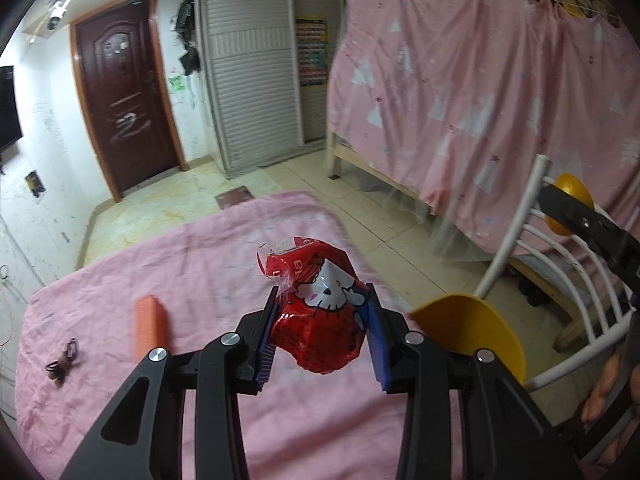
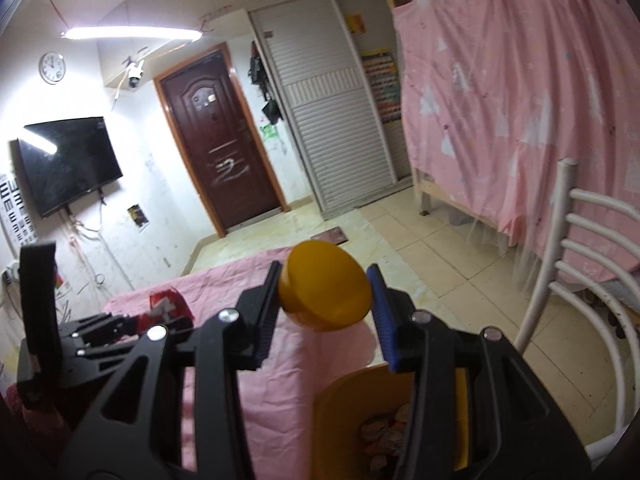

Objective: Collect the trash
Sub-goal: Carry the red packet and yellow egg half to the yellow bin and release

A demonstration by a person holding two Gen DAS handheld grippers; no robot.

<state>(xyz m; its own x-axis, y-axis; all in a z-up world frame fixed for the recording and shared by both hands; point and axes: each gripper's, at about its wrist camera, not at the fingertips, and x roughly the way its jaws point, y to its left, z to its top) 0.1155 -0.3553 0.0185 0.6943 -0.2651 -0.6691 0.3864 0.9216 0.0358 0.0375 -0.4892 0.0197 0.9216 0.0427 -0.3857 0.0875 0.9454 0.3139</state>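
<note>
A crumpled red wrapper [image 1: 320, 320] printed with a cartoon cat is pinched between the blue pads of my left gripper [image 1: 323, 292], a little above the pink-covered table [image 1: 200, 248]. My right gripper [image 2: 325, 270] is shut on a round yellow lid [image 2: 324, 292]. Just below it stands a yellow bin [image 2: 352, 396], uncovered, with scraps inside. In the left wrist view the bin's rim [image 1: 472, 328] curves at the right, and the lid [image 1: 570, 200] shows higher up. The right wrist view catches the wrapper [image 2: 168, 304] and left gripper [image 2: 120, 324] at the left.
On the pink cloth lie an orange block [image 1: 152, 326] and a small black cord [image 1: 62, 360]. A white metal chair [image 2: 580, 280] stands right of the table. Behind it hangs a pink curtain [image 1: 460, 100] over a wooden bed frame. A tiled floor leads to a dark door [image 1: 120, 100].
</note>
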